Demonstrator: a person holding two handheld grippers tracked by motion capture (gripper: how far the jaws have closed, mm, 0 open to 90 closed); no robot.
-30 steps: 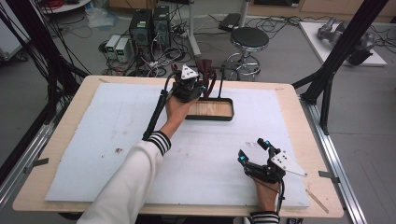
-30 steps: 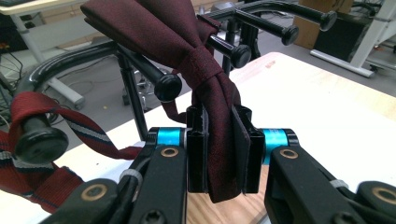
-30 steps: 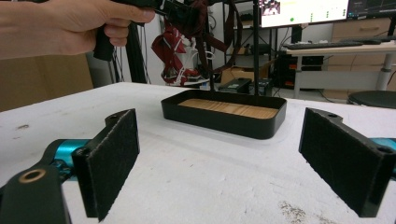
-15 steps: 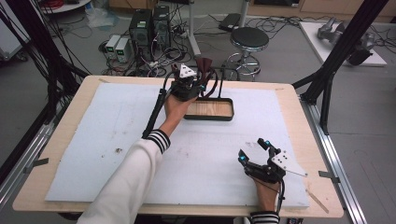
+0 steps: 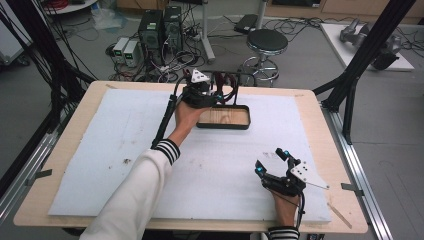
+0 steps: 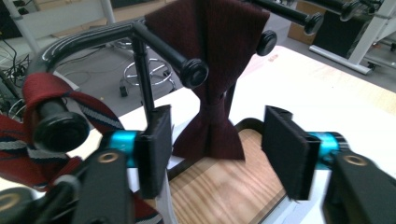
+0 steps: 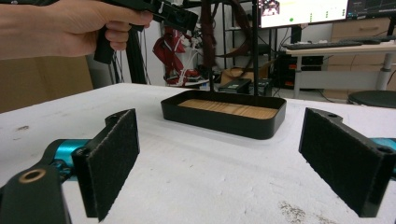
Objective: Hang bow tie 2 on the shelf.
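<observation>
With the left hand-held gripper (image 6: 217,149) held wide open and empty before the dark red tie (image 6: 210,74) hanging from the rack (image 6: 159,44) at upper centre, its pads were best centred on the knot before being closed, while the right hand-held gripper (image 5: 272,162) rested open and empty on the surface (image 5: 100,150) at lower right.

I count 2 grippers: left gripper (image 5: 220,95) at the rack, right gripper (image 5: 272,161) near the table's (image 5: 310,107) front edge. 1 black tray (image 5: 223,118) w/ wood floor. 1 rack (image 6: 140,60) over it. 2 ties on the rack: 1 dark maroon tie (image 6: 212,56), 1 red striped tie (image 6: 42,121). 1 white mat (image 5: 100,140). 1 stool (image 5: 267,42) beyond.
</observation>
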